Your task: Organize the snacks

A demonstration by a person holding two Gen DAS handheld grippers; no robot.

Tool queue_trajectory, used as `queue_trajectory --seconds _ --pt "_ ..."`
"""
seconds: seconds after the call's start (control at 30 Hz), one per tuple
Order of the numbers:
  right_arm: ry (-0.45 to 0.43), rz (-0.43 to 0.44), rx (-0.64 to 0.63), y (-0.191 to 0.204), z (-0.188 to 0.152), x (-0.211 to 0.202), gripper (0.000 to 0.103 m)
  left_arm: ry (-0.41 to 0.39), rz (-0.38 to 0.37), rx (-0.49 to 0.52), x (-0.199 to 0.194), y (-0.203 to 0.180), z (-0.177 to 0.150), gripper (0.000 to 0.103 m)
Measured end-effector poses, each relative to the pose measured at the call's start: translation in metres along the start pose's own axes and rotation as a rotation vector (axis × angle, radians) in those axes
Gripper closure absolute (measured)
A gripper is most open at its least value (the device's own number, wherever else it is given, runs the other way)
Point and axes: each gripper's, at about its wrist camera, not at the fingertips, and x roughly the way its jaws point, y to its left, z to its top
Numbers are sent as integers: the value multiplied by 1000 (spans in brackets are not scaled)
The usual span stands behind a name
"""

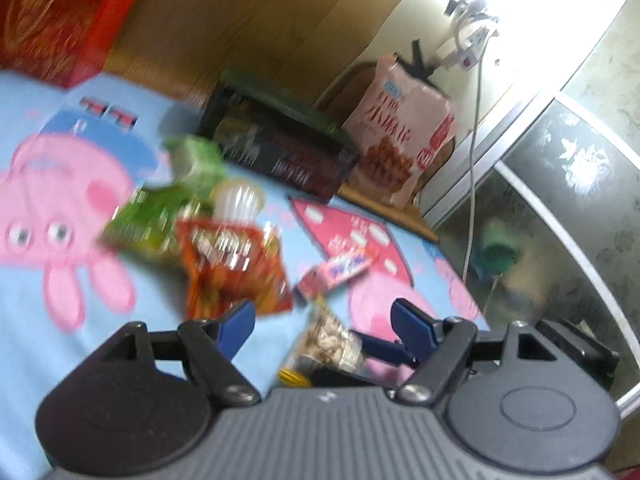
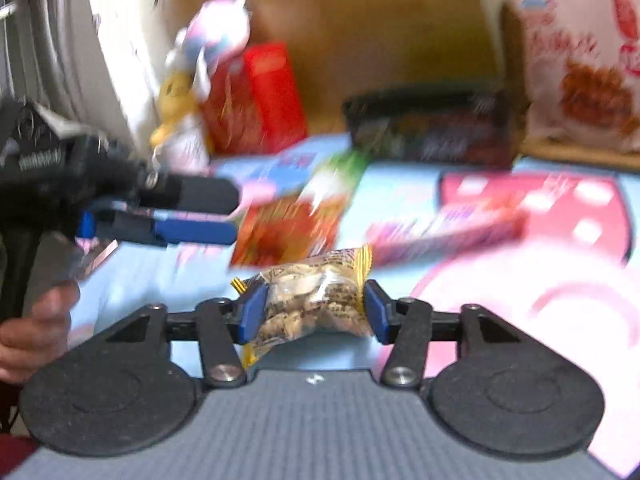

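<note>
1. Your right claw (image 2: 312, 312) pinches a clear packet of nuts (image 2: 316, 296) between its blue pads, one pad on each side, the packet seemingly lifted just off the blue cartoon-print sheet (image 2: 400, 196); whether this is a bed or a table, the views do not settle.

2. Your left claw (image 1: 324, 322) stands spread and holds nothing. In the right wrist view the same claw (image 2: 236, 212) comes in from the left, edge-on, with the hand (image 2: 36, 328) on its grip.

3. Ahead on the sheet lie the loose snacks: a red packet (image 1: 236, 268), a green packet (image 1: 160, 216) just behind it and seemingly overlapping, a white cup-like thing (image 1: 240, 200) too blurred to name, and a pink-and-purple bar (image 1: 340, 272) to the right.

4. At the far edge sits a dark box (image 1: 280, 148), with a large pink snack bag (image 1: 400, 136) upright beside it and a red box (image 1: 60, 20) well to the left.

5. The step in hand looks like the carry: one packet picked, not yet placed.

6. Where it belongs is not clear. If the dark box is your bin, the next move calls for a lift over the red packet and a release inside its walls. Heavy blur suggests fast motion, so ease off before you let go.
</note>
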Motion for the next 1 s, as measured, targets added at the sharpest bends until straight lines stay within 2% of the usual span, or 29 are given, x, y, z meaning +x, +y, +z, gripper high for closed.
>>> queue_trajectory --seconds 0.1,0.17,0.27,0.43,0.6,0.67,0.8,0.9,1.0 --pt "-13 -17 -44 13 -1 1 27 23 -4 -39 -3 8 -12 29" --pt "-35 22 -10 7 5 -4 20 26 -23 -51 -8 11 -16 31" --pt "-37 -4 -30 2 6 -9 11 31 -48 -61 -13 12 -22 31" --pt "55 -47 -154 7 -2 1 7 68 -80 -92 -5 13 -31 31" --pt "68 -43 -227 16 -10 6 6 80 -74 -86 6 7 -33 32" --pt "74 -23 -255 23 -13 6 11 82 -66 -84 9 5 -31 33" --pt "36 -60 -281 35 -20 4 40 84 -55 -78 11 5 -29 41" --pt "13 -55 -252 35 -21 3 50 92 -59 -85 13 7 -25 41" --pt "-12 -51 -229 35 -18 4 53 79 -60 -71 12 3 -19 41"
